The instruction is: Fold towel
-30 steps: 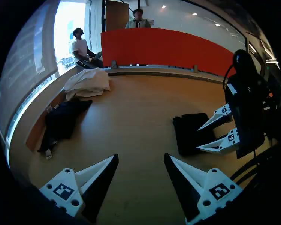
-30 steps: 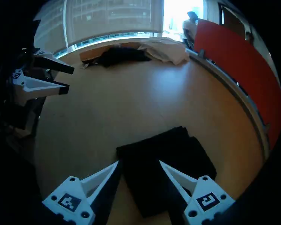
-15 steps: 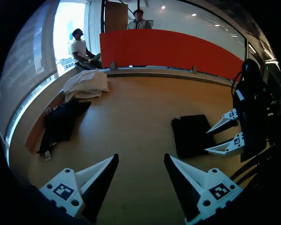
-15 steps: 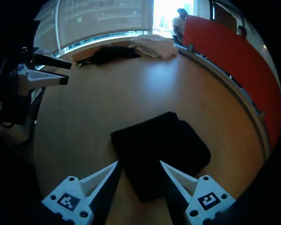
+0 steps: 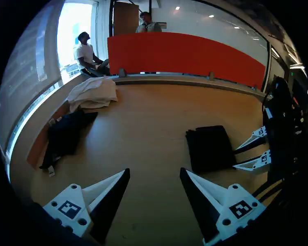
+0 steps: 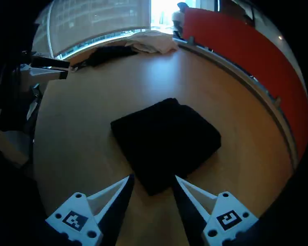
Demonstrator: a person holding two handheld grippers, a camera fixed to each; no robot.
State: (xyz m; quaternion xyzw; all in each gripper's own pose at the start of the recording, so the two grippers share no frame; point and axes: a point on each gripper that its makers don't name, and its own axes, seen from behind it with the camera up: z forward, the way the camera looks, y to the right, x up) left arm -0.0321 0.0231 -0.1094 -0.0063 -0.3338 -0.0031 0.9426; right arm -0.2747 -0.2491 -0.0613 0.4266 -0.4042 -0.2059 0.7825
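Observation:
A black towel lies folded into a thick rectangle on the wooden table. In the left gripper view my left gripper stands open over bare wood, to the left of the towel and apart from it. Beyond the towel's right edge my right gripper points at it. In the right gripper view the towel lies flat just ahead. My right gripper is open, and its tips flank the towel's near corner without gripping it. My left gripper shows at the far left, open.
A crumpled white cloth and a dark cloth lie at the table's far left by the window. A red partition runs along the far edge. One person sits by the window; another stands behind the partition.
My right gripper has drawn back from the towel, whose whole folded shape now lies ahead of the fingertips. The left gripper has hardly moved. The towel stays put.

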